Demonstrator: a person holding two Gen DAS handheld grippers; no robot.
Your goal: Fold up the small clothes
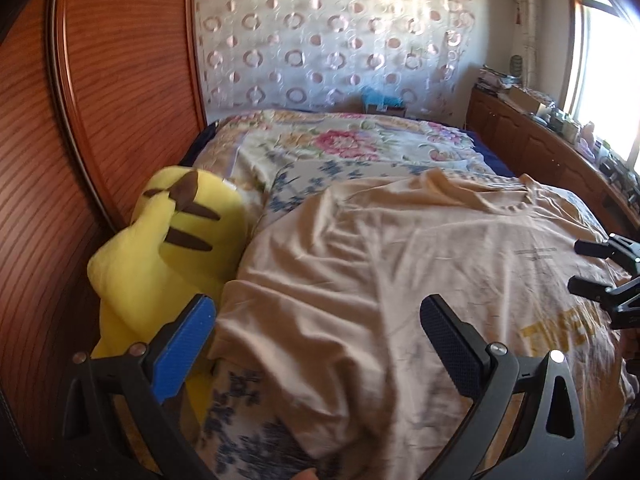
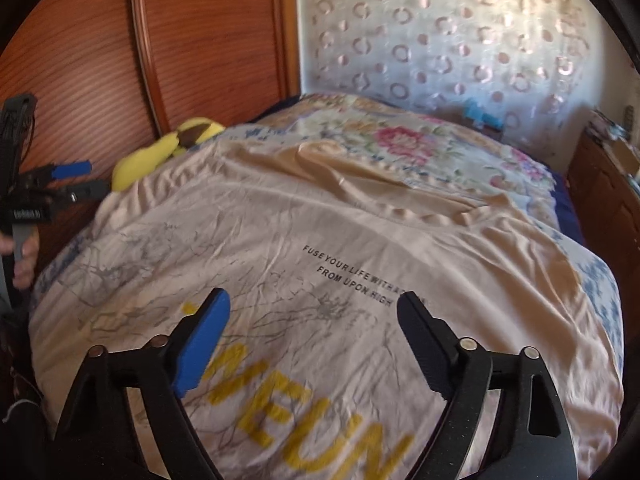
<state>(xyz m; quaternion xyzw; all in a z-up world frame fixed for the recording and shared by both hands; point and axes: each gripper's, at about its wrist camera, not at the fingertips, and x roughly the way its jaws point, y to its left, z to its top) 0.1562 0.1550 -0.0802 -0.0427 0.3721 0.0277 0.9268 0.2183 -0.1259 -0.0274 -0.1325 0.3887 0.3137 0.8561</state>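
Covering most of the scene, a bed with a floral quilt (image 1: pixel 352 144) runs back to a wall hung with a curtain patterned in pale rings (image 1: pixel 332 36). A reddish wooden headboard (image 1: pixel 100 92) rises along the quilt's left edge, and a low wooden cabinet (image 1: pixel 532 140) crowded with small items lines the window side.

Spread flat over the near part of the quilt lies a cream T-shirt (image 2: pixel 320 240) — neckline toward the far end, small black lettering across the middle, big yellow letters close to the camera. Creases run through the fabric, and its far sleeve area bunches slightly.

Wedged between the headboard and the shirt's left edge sits a yellow plush toy (image 1: pixel 172 240) with brown-tipped ears.

Above the shirt's left portion hangs the left gripper (image 1: pixel 316 328), its jaws wide apart with nothing between them. Over the printed letters hangs the right gripper (image 2: pixel 314 320) — its jaws likewise stand apart, clear of the cloth, gripping nothing.
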